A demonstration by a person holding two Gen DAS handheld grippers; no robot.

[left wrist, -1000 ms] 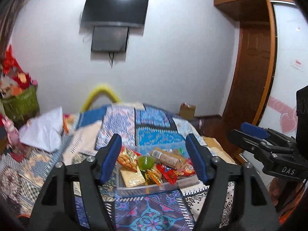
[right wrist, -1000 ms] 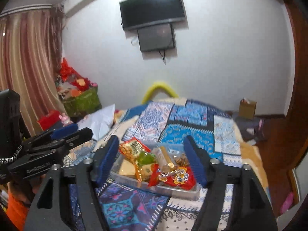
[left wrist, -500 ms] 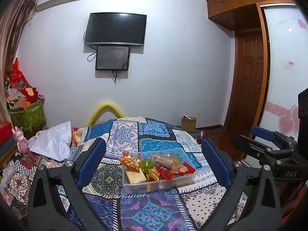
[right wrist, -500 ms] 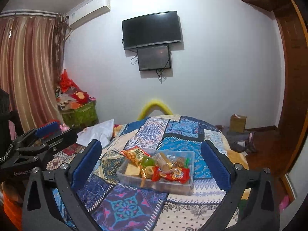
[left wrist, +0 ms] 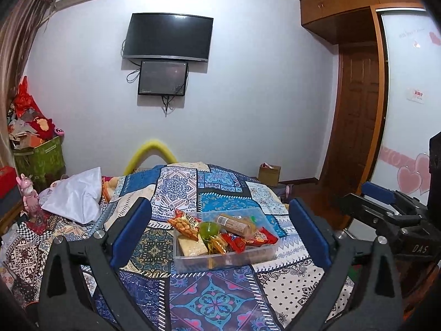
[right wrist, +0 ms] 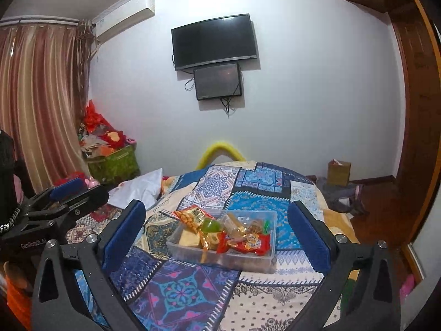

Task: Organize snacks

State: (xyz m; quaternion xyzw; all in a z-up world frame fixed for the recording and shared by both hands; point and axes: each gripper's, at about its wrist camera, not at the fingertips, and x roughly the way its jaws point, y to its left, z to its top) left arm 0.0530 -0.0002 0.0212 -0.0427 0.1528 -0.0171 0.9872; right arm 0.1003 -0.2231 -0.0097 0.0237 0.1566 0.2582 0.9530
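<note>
Both tongs, left tongs (left wrist: 220, 234) and right tongs (right wrist: 217, 234), had backed off and spread wide, empty. The clear plastic snack-filled bin (left wrist: 226, 259) sat on the patchwork-quilted bed (left wrist: 209, 300), apart from both. Probably sorting done, though the far bin contents were hard to read.

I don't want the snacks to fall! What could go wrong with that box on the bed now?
The clear box sits on a soft quilt, so a bump might tip it. The orange packet pokes over the rim and might slide out. Both the left gripper and the right gripper are open and hold nothing, so nothing steadies the box.
</note>
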